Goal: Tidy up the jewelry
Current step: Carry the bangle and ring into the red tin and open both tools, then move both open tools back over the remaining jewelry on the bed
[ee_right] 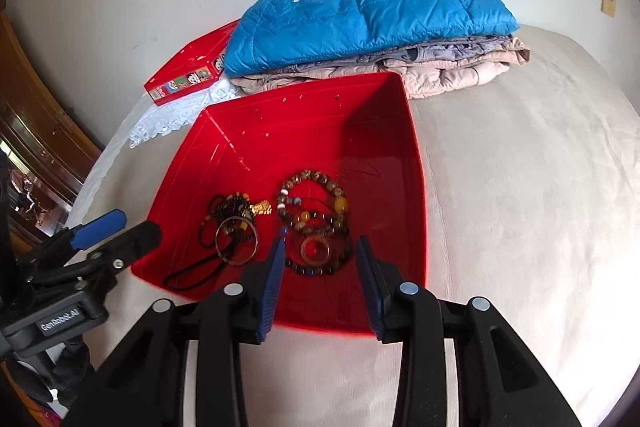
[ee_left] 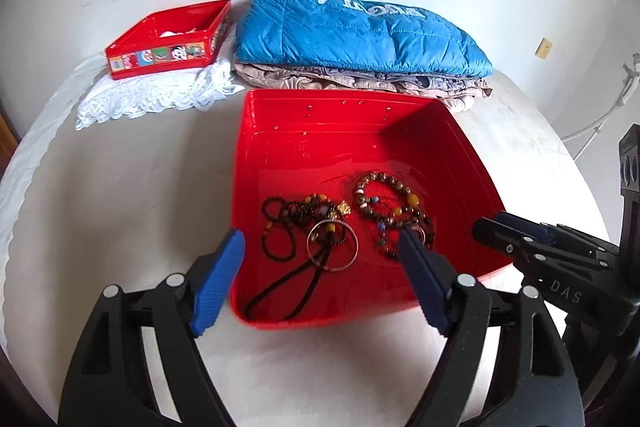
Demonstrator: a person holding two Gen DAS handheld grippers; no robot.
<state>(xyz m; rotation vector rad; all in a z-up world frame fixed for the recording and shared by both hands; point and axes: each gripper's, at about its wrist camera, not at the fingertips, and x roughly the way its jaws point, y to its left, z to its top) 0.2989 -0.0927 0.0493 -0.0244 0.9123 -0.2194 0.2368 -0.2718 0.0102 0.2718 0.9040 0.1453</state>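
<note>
Jewelry [ee_right: 316, 223] lay in red tray [ee_left: 472, 163] on bed [ee_right: 520, 187]. Right gripper [ee_right: 320, 259] fingers released, straddling beaded bracelets just ahead. Left gripper [ee_left: 320, 247] spread wide, empty. Step judged: approaching for pick. Next: descend, pinch one bracelet, avoid tangling.

Red tray [ee_left: 360, 131], blue quilted jacket [ee_left: 352, 31], white lace cloth [ee_left: 156, 99].

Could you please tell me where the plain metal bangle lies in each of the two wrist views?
Left wrist view: the metal bangle lies low in the centre, in the red tray, between the left gripper's open fingers.
Right wrist view: the bangle lies left of centre, left of the right gripper.
Shared landmark: the blue quilted jacket behind the tray.
</note>
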